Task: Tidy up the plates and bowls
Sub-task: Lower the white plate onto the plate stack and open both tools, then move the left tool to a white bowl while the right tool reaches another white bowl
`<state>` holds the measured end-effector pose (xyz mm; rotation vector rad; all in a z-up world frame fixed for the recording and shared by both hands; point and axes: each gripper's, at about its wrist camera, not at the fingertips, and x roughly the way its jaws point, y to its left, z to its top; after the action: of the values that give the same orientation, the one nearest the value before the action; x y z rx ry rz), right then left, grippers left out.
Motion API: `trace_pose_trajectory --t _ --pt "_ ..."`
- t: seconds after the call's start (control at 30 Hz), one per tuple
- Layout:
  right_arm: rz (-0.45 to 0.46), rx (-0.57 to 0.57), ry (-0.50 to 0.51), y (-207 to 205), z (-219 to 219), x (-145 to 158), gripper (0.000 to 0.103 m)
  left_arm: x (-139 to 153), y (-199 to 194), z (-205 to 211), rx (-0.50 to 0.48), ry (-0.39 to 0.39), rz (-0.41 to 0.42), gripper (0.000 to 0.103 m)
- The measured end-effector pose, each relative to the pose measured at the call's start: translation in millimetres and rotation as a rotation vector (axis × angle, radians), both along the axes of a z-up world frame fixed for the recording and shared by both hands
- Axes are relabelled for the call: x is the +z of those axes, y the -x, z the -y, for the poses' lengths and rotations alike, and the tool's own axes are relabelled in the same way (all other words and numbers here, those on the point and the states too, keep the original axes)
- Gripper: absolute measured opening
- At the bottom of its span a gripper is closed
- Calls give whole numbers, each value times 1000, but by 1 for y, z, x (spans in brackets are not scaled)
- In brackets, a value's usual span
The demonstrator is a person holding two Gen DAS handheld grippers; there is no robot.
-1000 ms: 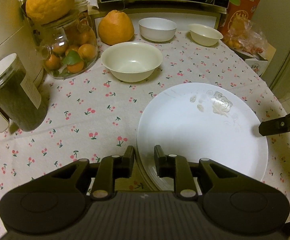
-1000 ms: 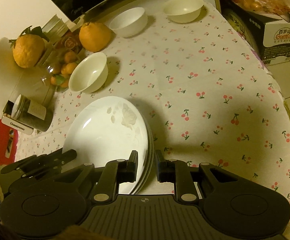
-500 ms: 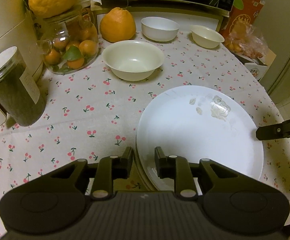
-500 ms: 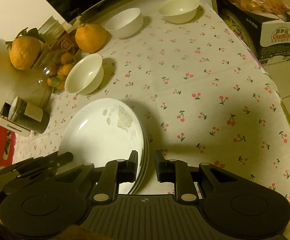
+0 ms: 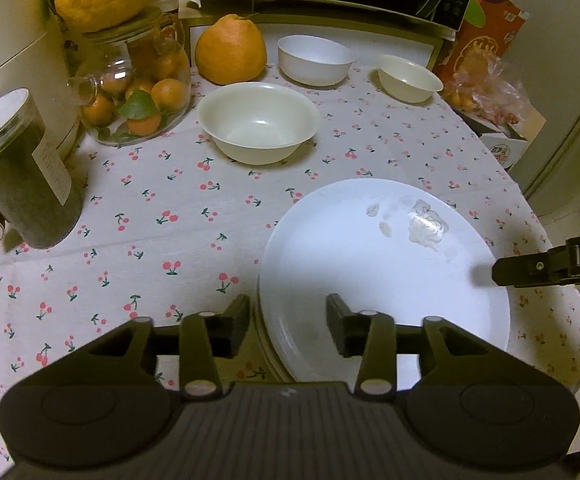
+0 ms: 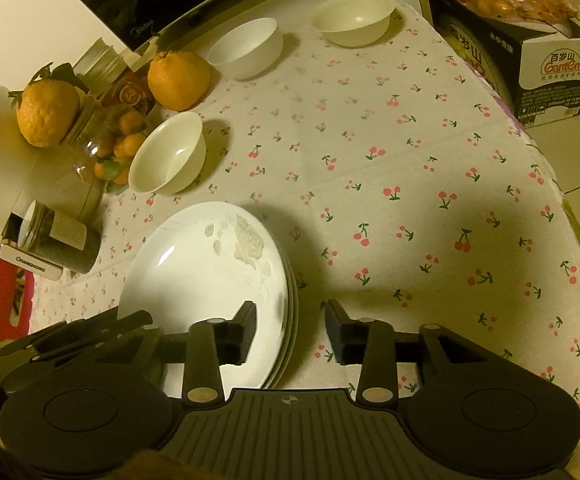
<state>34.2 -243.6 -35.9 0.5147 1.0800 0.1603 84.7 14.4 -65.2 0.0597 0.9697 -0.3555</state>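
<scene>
Both the left gripper and the right gripper have just been opening, jaws apart and straddling opposite rims of the plate stack resting on the cherry-print tablecloth, three bowls beyond.

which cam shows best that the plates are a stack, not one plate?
Right wrist. The plate stack shows several layered rims along its right edge, unobstructed. The left wrist view looks down onto the top plate; lower rims only peek out at the near left edge, beside that gripper's finger.
</scene>
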Motion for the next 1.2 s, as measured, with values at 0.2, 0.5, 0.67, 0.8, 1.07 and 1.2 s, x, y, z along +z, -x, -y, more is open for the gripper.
trace_pose_trajectory --t 0.2,0.5,0.67,0.8,1.07,1.2 --pt "14 0 -8 -1 -1 2 64 4 1 3 -21 25 -6 62" --pt "18 -13 -3 -5 1 4 79 13 3 10 -41 66 -11 91" --pt "14 -38 8 -13 7 8 83 19 -5 14 -27 48 -16 98" --pt "-1 -80 -34 -23 16 10 87 27 -13 15 -8 43 -10 100" --pt "5 -116 -58 -48 22 17 89 49 -41 22 17 15 31 103" --pt "20 -122 -70 -65 26 20 90 55 -62 24 32 21 26 103"
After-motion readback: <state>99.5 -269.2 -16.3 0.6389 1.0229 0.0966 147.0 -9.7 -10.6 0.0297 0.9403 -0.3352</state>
